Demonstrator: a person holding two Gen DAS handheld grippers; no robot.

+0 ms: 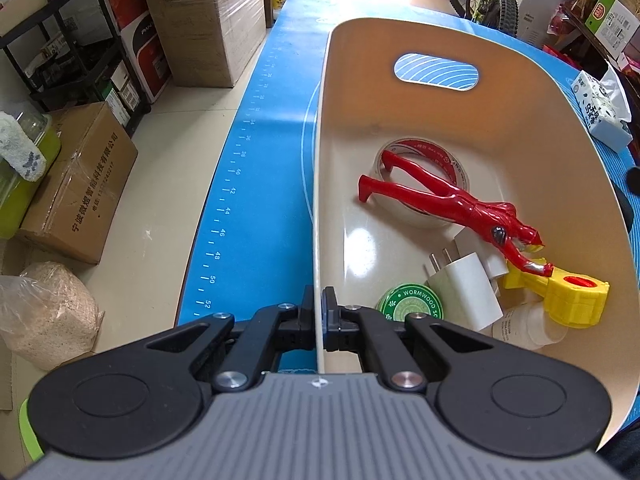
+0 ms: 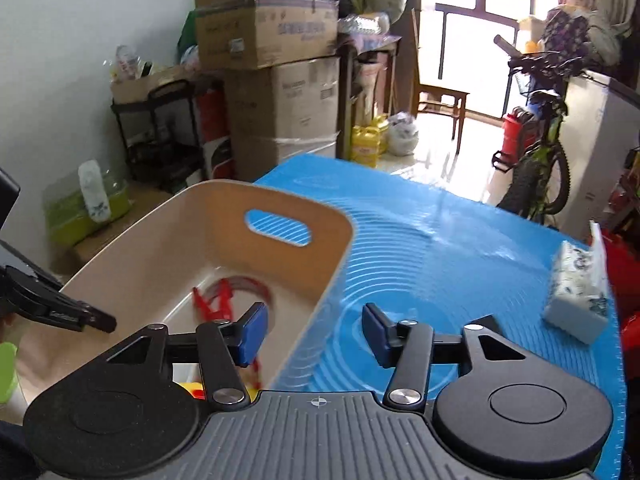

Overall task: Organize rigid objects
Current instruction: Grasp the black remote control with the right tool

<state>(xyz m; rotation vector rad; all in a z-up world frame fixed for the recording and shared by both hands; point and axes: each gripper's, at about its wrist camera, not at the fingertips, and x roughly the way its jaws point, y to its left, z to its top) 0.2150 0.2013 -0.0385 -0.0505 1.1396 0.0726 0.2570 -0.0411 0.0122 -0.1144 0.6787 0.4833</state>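
A beige plastic bin (image 1: 520, 128) with a handle slot stands on the blue mat (image 1: 276, 128). My left gripper (image 1: 319, 320) is shut on the bin's left wall. Inside lie a red figure (image 1: 440, 196) across a tape roll (image 1: 452, 164), a white charger (image 1: 464, 288), a green tin (image 1: 408, 304), a yellow toy (image 1: 568, 296) and a small clear bottle (image 1: 528, 328). My right gripper (image 2: 316, 332) is open, its two fingers either side of the bin's right wall (image 2: 320, 292). The left gripper (image 2: 80, 316) shows at the bin's far wall.
A tissue pack (image 2: 580, 296) lies on the mat (image 2: 460, 248) to the right, also seen in the left wrist view (image 1: 600, 108). Cardboard boxes (image 1: 76, 184), a black rack (image 1: 72, 40) and a sack (image 1: 48, 316) stand on the floor left of the table. A bicycle (image 2: 540, 152) stands beyond.
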